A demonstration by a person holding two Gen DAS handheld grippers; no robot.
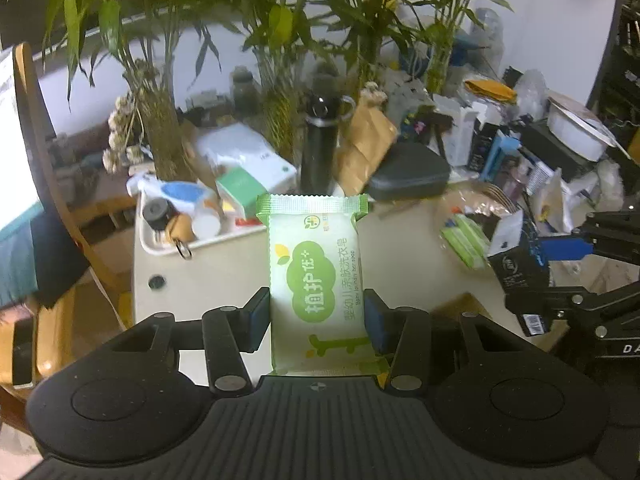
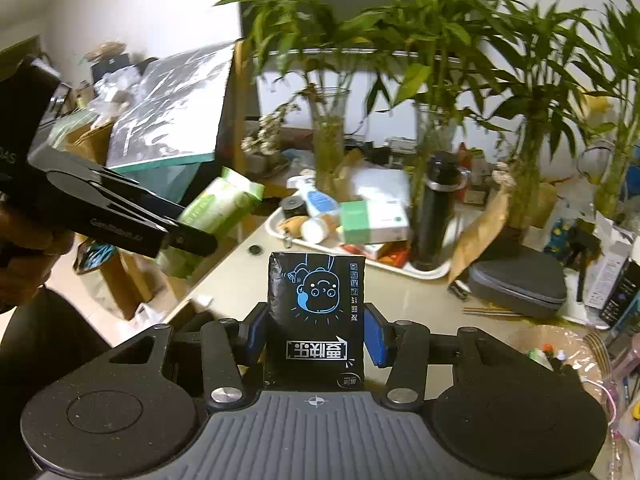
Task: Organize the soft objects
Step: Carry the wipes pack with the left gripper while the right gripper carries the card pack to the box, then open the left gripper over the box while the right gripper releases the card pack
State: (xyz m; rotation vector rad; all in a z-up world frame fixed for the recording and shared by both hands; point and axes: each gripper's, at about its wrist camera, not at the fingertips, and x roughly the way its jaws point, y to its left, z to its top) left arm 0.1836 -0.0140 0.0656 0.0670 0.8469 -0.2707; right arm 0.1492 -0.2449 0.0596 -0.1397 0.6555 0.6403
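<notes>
My left gripper (image 1: pixel 317 316) is shut on a green and white soap packet (image 1: pixel 316 280), which stands upright between the blue pads, lifted above the beige table (image 1: pixel 240 272). My right gripper (image 2: pixel 316 330) is shut on a black tissue pack with a blue cartoon face (image 2: pixel 316 312), also held off the table. In the left wrist view the right gripper (image 1: pixel 536 276) shows at the right edge with the black tissue pack (image 1: pixel 516 264). In the right wrist view the left gripper (image 2: pixel 192 236) shows at the left, carrying the green soap packet (image 2: pixel 220 200).
A white tray (image 2: pixel 424 270) with bottles and a green box (image 2: pixel 372 220) sits at the table's back. A black flask (image 1: pixel 320 148), a grey zip case (image 1: pixel 408 176), brown paper bags, bamboo vases and cluttered boxes ring the table. A green tissue packet (image 1: pixel 466 242) lies at the right.
</notes>
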